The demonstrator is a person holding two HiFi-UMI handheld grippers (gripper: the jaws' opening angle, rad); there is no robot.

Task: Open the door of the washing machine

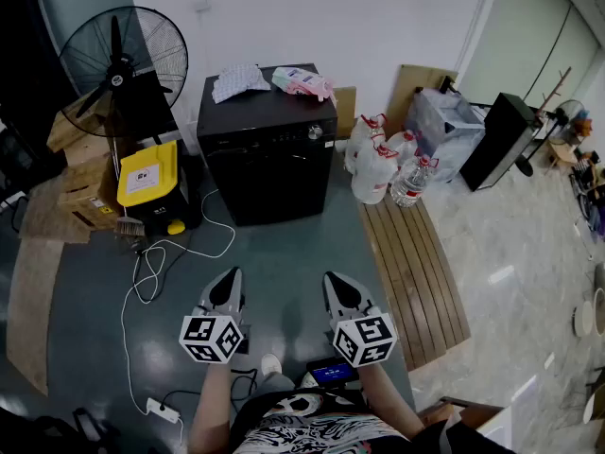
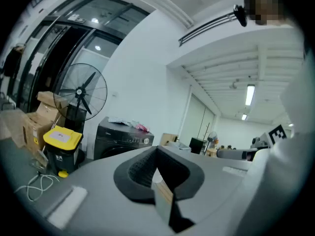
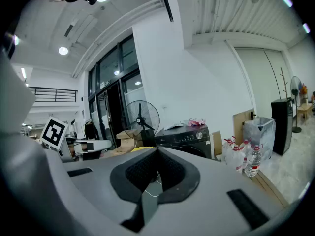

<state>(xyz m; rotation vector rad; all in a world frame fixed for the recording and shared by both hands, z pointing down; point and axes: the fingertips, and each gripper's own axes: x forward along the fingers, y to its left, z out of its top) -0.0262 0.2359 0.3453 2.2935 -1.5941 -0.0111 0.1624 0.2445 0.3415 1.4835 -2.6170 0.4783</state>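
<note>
The black washing machine [image 1: 267,145] stands against the white wall, its front facing the person and its door shut. A crumpled cloth [image 1: 238,80] and a pink-and-white packet [image 1: 302,81] lie on its lid. To its left stands a big black floor fan [image 1: 123,60], and to its right a slatted wooden board [image 1: 416,272] lies on the floor. A yellow-lidded bin [image 1: 149,183] sits just beside the machine's left side, with water bottles [image 1: 388,164] clustered at its right corner. Down low, both forearms reach forward side by side. The left claw [image 1: 230,276] and the right claw [image 1: 334,280] point at the machine, tipped slightly down and well short of it. Each is pinched fully together on nothing: the left gripper view shows it for the left, the right gripper view for the right.
</note>
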